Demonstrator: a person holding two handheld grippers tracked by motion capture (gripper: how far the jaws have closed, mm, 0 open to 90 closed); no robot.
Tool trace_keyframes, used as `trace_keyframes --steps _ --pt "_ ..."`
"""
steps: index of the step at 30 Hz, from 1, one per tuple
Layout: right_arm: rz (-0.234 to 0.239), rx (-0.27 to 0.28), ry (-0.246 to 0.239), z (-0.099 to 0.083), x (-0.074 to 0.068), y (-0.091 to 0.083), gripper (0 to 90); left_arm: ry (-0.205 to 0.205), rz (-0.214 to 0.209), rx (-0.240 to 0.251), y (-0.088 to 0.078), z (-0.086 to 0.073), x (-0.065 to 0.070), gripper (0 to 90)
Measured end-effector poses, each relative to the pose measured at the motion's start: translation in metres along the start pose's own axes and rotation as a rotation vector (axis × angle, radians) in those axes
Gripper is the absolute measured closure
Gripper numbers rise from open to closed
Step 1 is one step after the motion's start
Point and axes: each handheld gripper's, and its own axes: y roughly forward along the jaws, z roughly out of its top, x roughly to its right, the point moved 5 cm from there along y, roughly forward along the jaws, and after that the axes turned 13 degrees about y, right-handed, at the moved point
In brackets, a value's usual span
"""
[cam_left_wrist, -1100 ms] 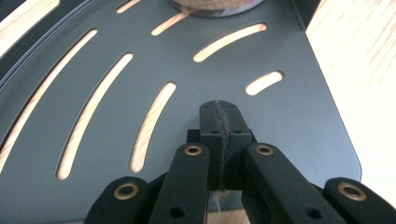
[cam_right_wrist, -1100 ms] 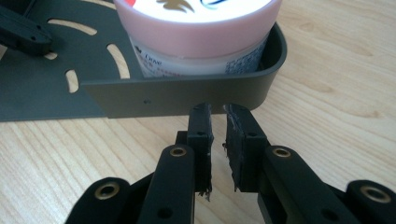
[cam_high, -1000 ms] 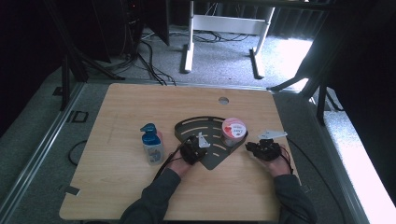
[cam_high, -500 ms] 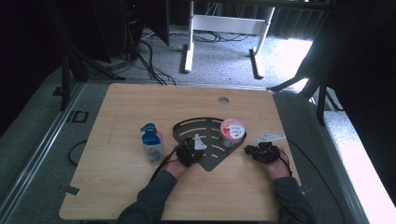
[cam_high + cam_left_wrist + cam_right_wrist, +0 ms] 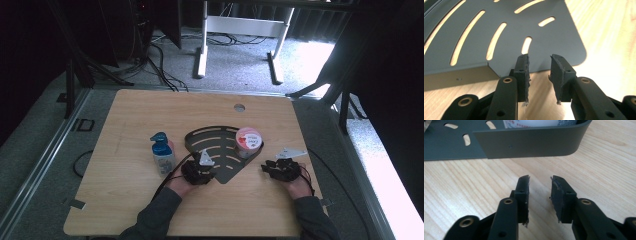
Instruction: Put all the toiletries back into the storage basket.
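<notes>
Nearest the person, both forearms come in low over the wooden tabletop (image 5: 125,200). The left hand-held gripper (image 5: 199,170) sits at the near corner of the dark slotted corner shelf (image 5: 220,150); its jaws have just been opening and now stand spread with nothing between them, the pads (image 5: 523,75) just short of the shelf's flat plate (image 5: 506,32), as if the shelf has been let go to rest flat. The right hand-held gripper (image 5: 281,169) lies off the shelf's right side, apart from it, its jaws likewise just opened, spread and empty over bare wood, facing the shelf's upright rim (image 5: 531,143). Judging from this, the shelf is set down where it was wanted and both hands are free for the next item. Beside the left hand stands a blue-capped bottle (image 5: 162,152), upright and just clear of the shelf. Farther on, a round tub with a red-and-white lid (image 5: 249,140) sits inside the shelf's right corner, held in by the rim. Beyond the tabletop lies grey floor with cables
</notes>
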Motion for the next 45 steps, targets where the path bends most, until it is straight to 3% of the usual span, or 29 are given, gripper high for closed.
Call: trace_keyframes --steps 10,21,26,40,45 --pt "0.005 0.029 0.023 -0.009 -0.005 -0.004 55.7 0.011 -0.02 0.034 -0.024 -0.003 0.008 62.9" --pt "0.018 0.055 0.037 -0.011 -0.005 -0.004 51.5 0.007 -0.023 0.075 -0.055 -0.008 0.013 60.9" --pt "0.024 0.06 0.043 -0.012 -0.006 -0.004 49.7 0.023 -0.012 0.065 -0.067 -0.013 0.014 60.8" --pt "0.033 0.058 0.044 -0.012 -0.006 -0.004 47.8 -0.003 -0.006 0.081 -0.098 -0.034 0.008 60.2" --pt "0.034 0.058 0.044 -0.012 -0.006 -0.004 47.6 -0.005 0.004 0.059 -0.103 -0.042 0.005 59.8"
